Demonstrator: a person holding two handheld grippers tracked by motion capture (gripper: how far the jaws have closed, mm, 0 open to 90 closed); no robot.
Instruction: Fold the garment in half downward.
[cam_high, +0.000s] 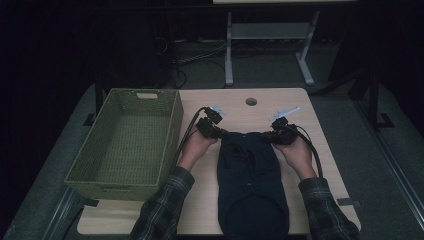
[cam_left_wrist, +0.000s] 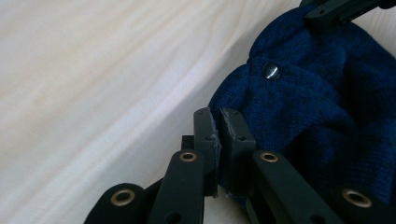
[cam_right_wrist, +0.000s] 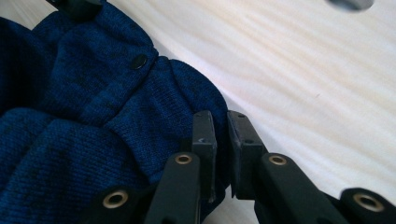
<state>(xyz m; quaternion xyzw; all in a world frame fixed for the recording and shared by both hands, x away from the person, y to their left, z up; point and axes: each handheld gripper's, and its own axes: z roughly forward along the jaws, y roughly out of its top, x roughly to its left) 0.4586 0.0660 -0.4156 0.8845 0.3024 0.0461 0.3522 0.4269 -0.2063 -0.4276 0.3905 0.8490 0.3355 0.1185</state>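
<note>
Left gripper and right gripper each pinch a far corner of the dark blue knitted garment lying between them on the pale wooden worktop; thin folds could slip free if lifted unevenly

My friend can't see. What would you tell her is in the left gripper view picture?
Two black claw jaws are pinched shut on the edge of a dark blue knitted garment lying on a pale wooden table. A small round metal snap sits on the fabric, and the tip of the other claw grips the garment at the top right.
</note>
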